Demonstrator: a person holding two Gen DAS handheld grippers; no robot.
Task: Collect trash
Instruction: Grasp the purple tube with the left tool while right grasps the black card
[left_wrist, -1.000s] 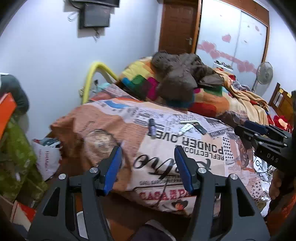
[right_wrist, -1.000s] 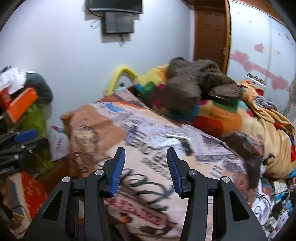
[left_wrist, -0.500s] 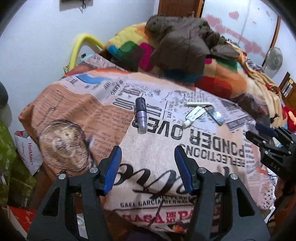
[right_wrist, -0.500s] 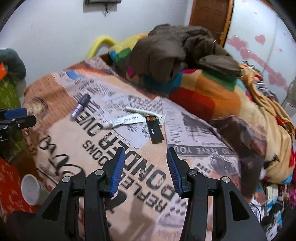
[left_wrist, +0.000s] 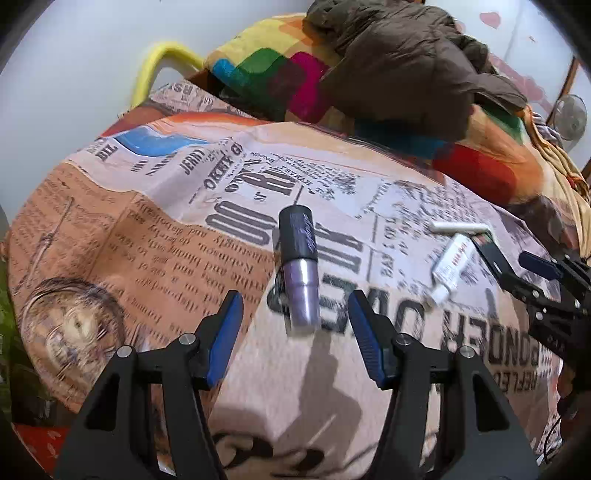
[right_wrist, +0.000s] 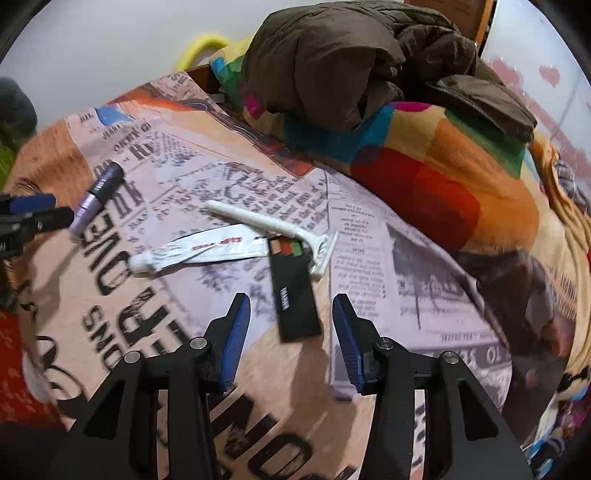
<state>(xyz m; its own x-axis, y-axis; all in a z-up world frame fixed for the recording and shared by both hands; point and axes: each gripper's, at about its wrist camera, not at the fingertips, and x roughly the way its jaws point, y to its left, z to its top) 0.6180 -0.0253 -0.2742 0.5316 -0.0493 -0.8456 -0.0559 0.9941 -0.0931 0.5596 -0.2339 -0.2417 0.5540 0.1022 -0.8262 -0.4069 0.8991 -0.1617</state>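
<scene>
A purple tube with a black cap (left_wrist: 299, 266) lies on the newspaper-print bedspread (left_wrist: 155, 229). My left gripper (left_wrist: 295, 325) hovers open just short of its lower end, nothing between the fingers. A flattened white toothpaste tube (right_wrist: 199, 251), a white disposable razor (right_wrist: 273, 229) and a black flat packet (right_wrist: 295, 295) lie together further right. My right gripper (right_wrist: 291, 328) is open above the packet's near end, fingers either side and not touching it. The purple tube (right_wrist: 98, 197) also shows at the left of the right wrist view.
A brown jacket (right_wrist: 351, 55) is piled on a multicoloured blanket (right_wrist: 443, 166) at the back of the bed. A yellow bed rail (left_wrist: 155, 62) stands by the white wall. The right gripper (left_wrist: 546, 288) shows at the right edge of the left wrist view.
Both grippers have dropped and moved in over the bed. The purple tube now sits right ahead of the left fingers, the black packet ahead of the right ones. Openings are unchanged.
</scene>
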